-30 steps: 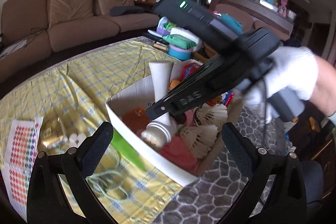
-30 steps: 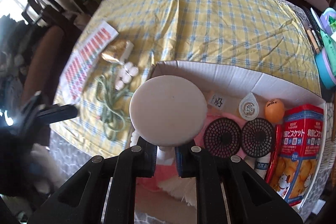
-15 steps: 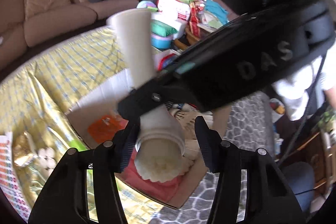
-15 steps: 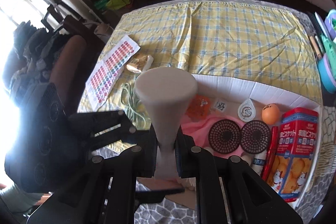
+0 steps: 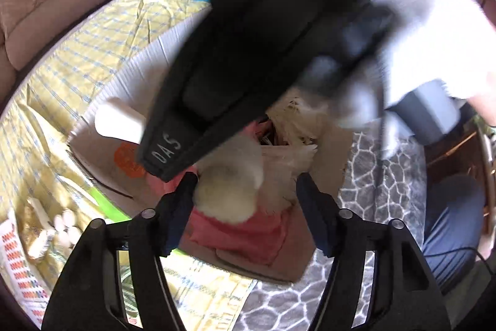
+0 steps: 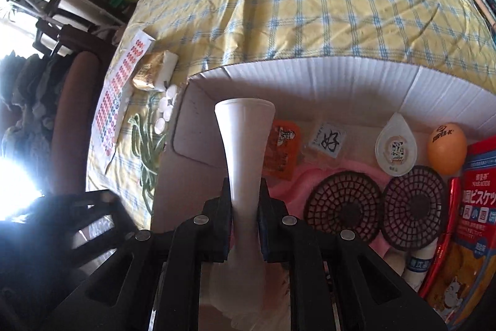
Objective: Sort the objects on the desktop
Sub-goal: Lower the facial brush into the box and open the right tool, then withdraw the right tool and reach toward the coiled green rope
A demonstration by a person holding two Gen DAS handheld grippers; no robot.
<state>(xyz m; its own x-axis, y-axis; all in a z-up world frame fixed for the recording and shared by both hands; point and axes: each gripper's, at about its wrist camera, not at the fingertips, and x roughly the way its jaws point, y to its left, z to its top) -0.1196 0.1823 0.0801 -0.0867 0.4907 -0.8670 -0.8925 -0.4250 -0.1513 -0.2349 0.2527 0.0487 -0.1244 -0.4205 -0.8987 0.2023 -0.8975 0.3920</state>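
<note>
One white vase [image 6: 245,163] being gripped at its neck by right gripper [image 6: 245,225] fingers, lying over the cardboard box [image 6: 310,79] | left gripper [image 5: 245,207] fingers standing open around vase's wide end | two black mesh discs [image 6: 344,203] and one orange ball [image 6: 446,148] sitting in box.

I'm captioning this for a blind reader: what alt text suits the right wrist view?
The right hand-held gripper clamps the narrow neck of a white vase over an open cardboard box holding an orange ball, two dark mesh discs and a red biscuit packet.
</note>
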